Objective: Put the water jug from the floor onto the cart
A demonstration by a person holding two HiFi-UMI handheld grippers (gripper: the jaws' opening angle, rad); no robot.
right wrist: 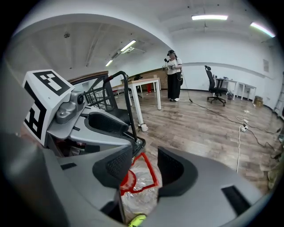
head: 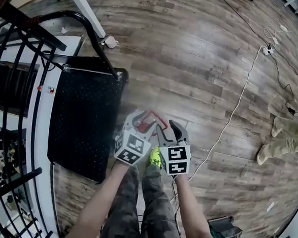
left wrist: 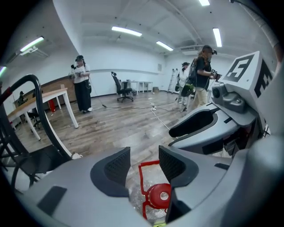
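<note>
One water jug (head: 147,124) stood on the floor, near the one cart (head: 82,121) and below both grippers. The left gripper (left wrist: 144,155) and the right gripper (right wrist: 144,159) each had jaws spread wide and pressing on nothing, with the jug's single red handle (left wrist: 148,170) showing in the gap. Its clear walls looked thin and crinkly, probably soft and slippery, and heavy if full. The stiff handle seemed the safest hold, with the neck by the one red cap (left wrist: 159,195) for the second gripper.

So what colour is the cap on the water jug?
Red. The cap shows best in the left gripper view.
</note>
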